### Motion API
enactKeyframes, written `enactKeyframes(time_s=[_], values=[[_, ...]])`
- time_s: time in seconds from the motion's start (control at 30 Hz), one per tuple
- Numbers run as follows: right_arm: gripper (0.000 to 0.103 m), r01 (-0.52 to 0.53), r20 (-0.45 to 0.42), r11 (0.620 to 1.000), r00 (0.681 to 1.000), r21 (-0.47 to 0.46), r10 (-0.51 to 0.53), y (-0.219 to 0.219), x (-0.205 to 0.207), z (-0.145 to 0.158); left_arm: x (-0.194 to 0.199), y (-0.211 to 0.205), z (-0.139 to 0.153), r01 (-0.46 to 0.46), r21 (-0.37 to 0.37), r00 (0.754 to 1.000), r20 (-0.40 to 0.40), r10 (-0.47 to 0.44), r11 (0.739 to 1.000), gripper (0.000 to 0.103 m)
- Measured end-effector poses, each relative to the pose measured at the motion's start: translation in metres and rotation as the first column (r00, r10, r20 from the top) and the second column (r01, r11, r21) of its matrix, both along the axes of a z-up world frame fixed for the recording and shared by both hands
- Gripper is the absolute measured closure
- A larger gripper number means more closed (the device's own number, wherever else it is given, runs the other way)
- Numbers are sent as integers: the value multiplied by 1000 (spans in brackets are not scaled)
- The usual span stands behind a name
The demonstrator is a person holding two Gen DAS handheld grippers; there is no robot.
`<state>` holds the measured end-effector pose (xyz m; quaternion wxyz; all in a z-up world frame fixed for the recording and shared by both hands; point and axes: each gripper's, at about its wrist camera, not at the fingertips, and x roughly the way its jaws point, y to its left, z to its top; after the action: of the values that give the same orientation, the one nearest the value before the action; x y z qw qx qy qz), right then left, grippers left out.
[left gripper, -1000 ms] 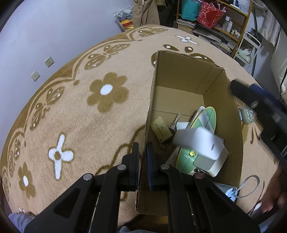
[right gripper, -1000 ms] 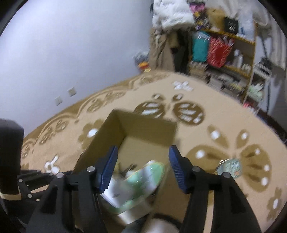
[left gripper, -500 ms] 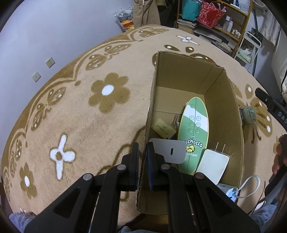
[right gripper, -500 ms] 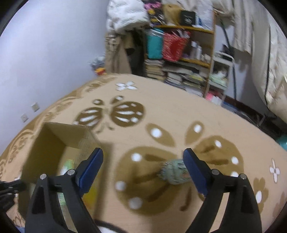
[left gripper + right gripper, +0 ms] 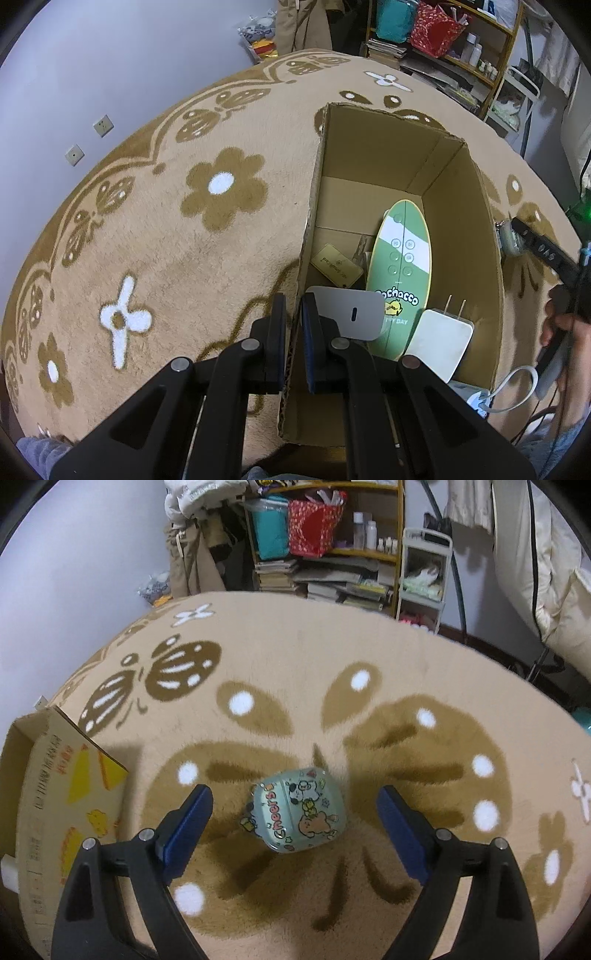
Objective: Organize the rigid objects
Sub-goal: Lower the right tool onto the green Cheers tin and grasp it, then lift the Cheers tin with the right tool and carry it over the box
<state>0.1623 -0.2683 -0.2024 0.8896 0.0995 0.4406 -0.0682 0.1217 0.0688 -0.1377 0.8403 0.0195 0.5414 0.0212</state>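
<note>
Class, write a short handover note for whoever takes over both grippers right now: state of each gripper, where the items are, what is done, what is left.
Left gripper: shut on the cardboard box, pinching its near wall and steadying it on the rug.
Right gripper: open, fingers either side of the small mint cartoon case on the rug, not touching it.
In the box already: the green oval board, white charger, grey flat piece and tan tag.
Left to do: close on the case, lift it and set it in the box. A white cable also lies outside the box's near corner.
</note>
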Motion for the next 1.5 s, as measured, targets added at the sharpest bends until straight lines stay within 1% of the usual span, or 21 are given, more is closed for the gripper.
enactKeyframes(time_s=[0.07, 0.1, 0.13, 0.2, 0.23, 0.3, 0.4, 0.63, 0.77, 0.87, 1.1, 1.2, 1.3, 1.4, 1.5], values=[[8, 1, -7, 1000, 1000, 1, -1, 1, 2, -10, 1, -1, -2, 2, 12, 1000, -1, -2, 1000, 95], [11, 2, -10, 1000, 1000, -4, -2, 2, 3, -14, 1, -2, -2, -2, 17, 1000, -1, 2, 1000, 95], [21, -3, -23, 1000, 1000, -10, 3, 3, 4, -19, 0, -2, -2, -2, 20, 1000, 0, 2, 1000, 95], [35, -18, -52, 1000, 999, -24, 17, 5, 6, -27, 0, -3, -2, -5, 20, 1000, 2, 5, 1000, 95], [37, -25, -62, 999, 998, -27, 23, 5, 7, -30, 0, -2, -2, -6, 17, 1000, 1, 6, 1000, 95], [40, -25, -59, 999, 998, -28, 23, 3, 7, -32, 0, -1, -2, -9, 6, 1000, 1, 9, 1000, 95], [40, -20, -51, 1000, 999, -8, 19, 0, 5, -32, 0, -1, -1, -6, 7, 1000, 1, 6, 1000, 95], [41, -1, -19, 1000, 1000, -23, 1, 4, -1, -27, 0, -2, -2, -7, 4, 1000, 1, 7, 1000, 96], [41, -5, 24, 1000, 1000, -15, 5, 7, -4, -11, 0, -2, -3, -3, 16, 1000, 2, 2, 1000, 96], [41, -15, 59, 1000, 998, 9, 14, 9, -6, 4, 0, -3, -3, -3, 14, 1000, 2, 3, 1000, 96], [41, -91, 179, 995, 980, 42, 83, 30, -12, 54, 0, -3, -2, -1, 18, 1000, 4, 1, 1000, 96], [41, -144, 235, 988, 964, 54, 128, 46, -16, 78, 1, -2, -2, -2, 15, 1000, 3, 2, 1000, 96], [41, -197, 279, 978, 945, 66, 171, 62, -21, 96, 0, -1, -2, -2, 11, 1000, 3, 2, 1000, 96], [41, -259, 330, 962, 918, 80, 220, 81, -27, 116, 0, -1, -2, -2, 11, 1000, 4, 2, 1000, 96], [41, -313, 363, 947, 893, 75, 267, 102, -34, 129, 0, -1, -2, -3, 11, 1000, 4, 3, 1000, 96]])
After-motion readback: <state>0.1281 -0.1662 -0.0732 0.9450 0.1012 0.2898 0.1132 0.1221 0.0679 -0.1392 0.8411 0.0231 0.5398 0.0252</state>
